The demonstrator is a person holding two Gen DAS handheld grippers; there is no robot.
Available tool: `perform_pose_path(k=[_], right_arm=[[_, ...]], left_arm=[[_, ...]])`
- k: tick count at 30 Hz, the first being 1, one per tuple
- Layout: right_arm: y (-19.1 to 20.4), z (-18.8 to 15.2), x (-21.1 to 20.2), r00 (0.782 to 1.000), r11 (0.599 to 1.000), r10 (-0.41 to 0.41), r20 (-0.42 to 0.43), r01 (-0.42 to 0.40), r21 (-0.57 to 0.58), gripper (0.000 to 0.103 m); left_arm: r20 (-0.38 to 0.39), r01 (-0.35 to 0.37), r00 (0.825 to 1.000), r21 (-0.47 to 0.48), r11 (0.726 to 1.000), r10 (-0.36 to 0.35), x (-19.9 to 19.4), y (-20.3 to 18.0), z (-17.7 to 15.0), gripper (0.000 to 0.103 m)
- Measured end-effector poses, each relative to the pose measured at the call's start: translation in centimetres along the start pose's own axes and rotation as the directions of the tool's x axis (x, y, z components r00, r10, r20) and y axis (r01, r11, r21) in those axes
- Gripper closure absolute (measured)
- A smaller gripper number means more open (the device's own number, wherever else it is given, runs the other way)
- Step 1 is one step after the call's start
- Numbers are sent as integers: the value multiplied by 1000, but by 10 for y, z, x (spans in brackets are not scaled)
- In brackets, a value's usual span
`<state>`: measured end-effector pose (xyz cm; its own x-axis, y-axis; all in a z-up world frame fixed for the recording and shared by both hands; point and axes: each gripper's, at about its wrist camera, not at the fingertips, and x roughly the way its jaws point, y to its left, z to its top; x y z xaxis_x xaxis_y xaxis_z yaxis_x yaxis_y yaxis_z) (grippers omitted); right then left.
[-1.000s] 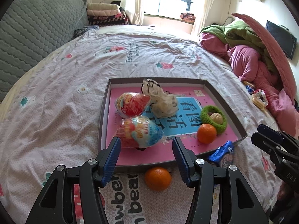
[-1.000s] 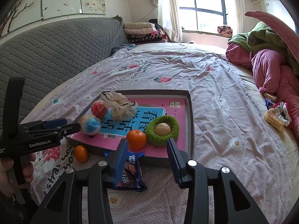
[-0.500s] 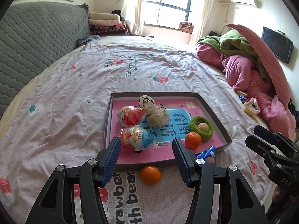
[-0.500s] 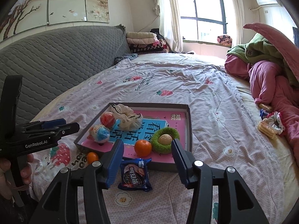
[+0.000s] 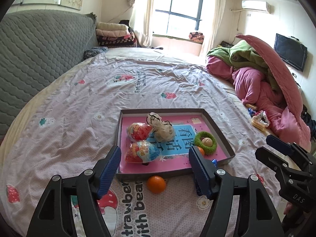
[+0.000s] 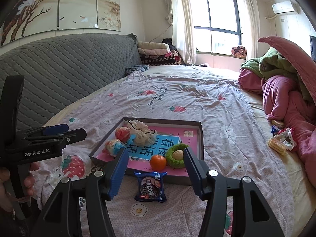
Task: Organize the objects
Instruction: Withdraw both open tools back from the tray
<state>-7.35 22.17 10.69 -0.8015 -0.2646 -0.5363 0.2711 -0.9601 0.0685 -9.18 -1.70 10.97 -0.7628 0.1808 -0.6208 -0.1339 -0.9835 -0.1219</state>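
A grey tray (image 5: 173, 110) with a pink floor lies on the bed. It holds a red snack bag (image 5: 138, 131), a blue snack bag (image 5: 142, 152), a crumpled white bag (image 5: 162, 127), a green ring (image 5: 205, 142) around a walnut, and an orange (image 6: 158, 162). A second orange (image 5: 156, 183) lies on the sheet just before the tray. A blue cookie packet (image 6: 151, 186) lies flat on the sheet in front of the tray. My left gripper (image 5: 155, 154) hangs above the near rim, jaws opening, empty. My right gripper (image 6: 156, 156) hovers over the packet, jaws opening, nothing between them.
A grey quilted headboard (image 5: 39, 45) runs along the left. Pink and green quilts (image 5: 266, 83) are heaped at the right, with wrapped snacks (image 5: 258, 119) beside them. Folded blankets (image 5: 116, 33) are stacked near the window. A hand (image 6: 29, 179) holds the left gripper's handle.
Both grippers have risen and drawn back from the tray, and both pairs of jaws stand wider. The cookie packet, earlier against the right gripper's left finger, now lies free on the sheet.
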Motion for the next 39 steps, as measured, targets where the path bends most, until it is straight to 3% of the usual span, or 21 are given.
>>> perform_pose_path(k=[13, 39], right_arm=[[15, 2, -18, 999, 1000, 12, 29, -12, -21, 42], [29, -35, -27, 999, 999, 38, -20, -38, -24, 39]], left_arm=[[28, -16, 999, -9, 1000, 16, -28, 3, -7, 29], [-29, -28, 999, 0, 1000, 28, -35, -1, -55, 29]])
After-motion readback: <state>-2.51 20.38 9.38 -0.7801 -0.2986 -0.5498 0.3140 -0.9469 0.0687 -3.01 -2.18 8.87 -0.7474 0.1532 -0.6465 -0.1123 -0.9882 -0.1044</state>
